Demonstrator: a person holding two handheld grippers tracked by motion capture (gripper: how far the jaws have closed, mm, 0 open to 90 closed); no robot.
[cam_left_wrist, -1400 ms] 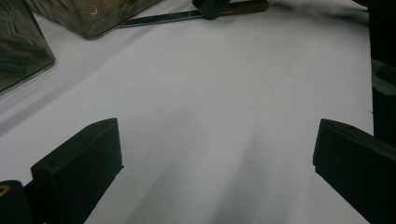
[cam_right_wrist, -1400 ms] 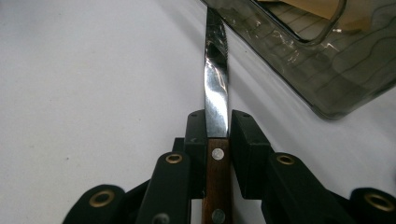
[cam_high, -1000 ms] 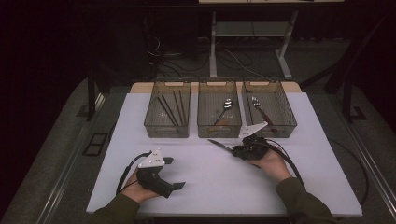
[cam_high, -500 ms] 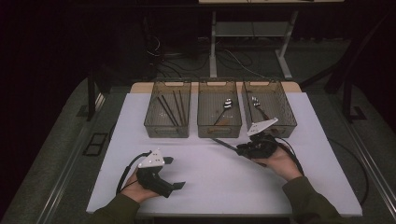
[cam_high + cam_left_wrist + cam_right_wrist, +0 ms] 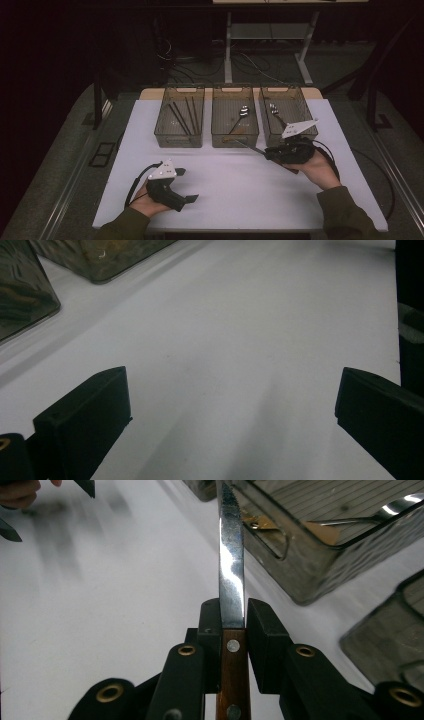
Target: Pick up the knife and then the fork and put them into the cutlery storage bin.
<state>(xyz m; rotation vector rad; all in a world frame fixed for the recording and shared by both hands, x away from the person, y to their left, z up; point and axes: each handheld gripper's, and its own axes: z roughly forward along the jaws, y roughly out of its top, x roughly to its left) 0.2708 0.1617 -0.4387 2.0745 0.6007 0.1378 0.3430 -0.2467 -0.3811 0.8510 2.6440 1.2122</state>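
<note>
Overhead, the white bench (image 5: 240, 185) sits in a dim room, its top matte and bare apart from three clear plastic bins lined up along the far edge. The left bin (image 5: 179, 141) holds dark chopsticks (image 5: 179, 119), the middle bin (image 5: 235, 140) a spoon (image 5: 239, 116), and the right bin (image 5: 287, 102) another piece of shiny cutlery whose kind I cannot tell. Behind the bench the floor is dark, with loose cables (image 5: 250, 62) trailing around the pale legs of a second table (image 5: 227, 45). A dark mat with a ridged strip runs along the bench's left side.

The right gripper (image 5: 272, 154) hovers near the right edge of the bench, just in front of the right bin, with a grey three-cornered plate on top. Its jaws are clamped on a knife (image 5: 231, 580) at the spot where the steel blade meets the riveted wooden handle. In the high view the knife (image 5: 250, 147) points left and away, its tip close to the front wall of the middle bin. In the right gripper view the blade stands on edge and runs past a bin corner.

The left gripper (image 5: 186, 186) rests in the person's hand close to the near left corner of the bench, well apart from the bins. Its jaws stand wide apart with nothing between them, and the left gripper (image 5: 225, 400) view shows bare white surface under them.
</note>
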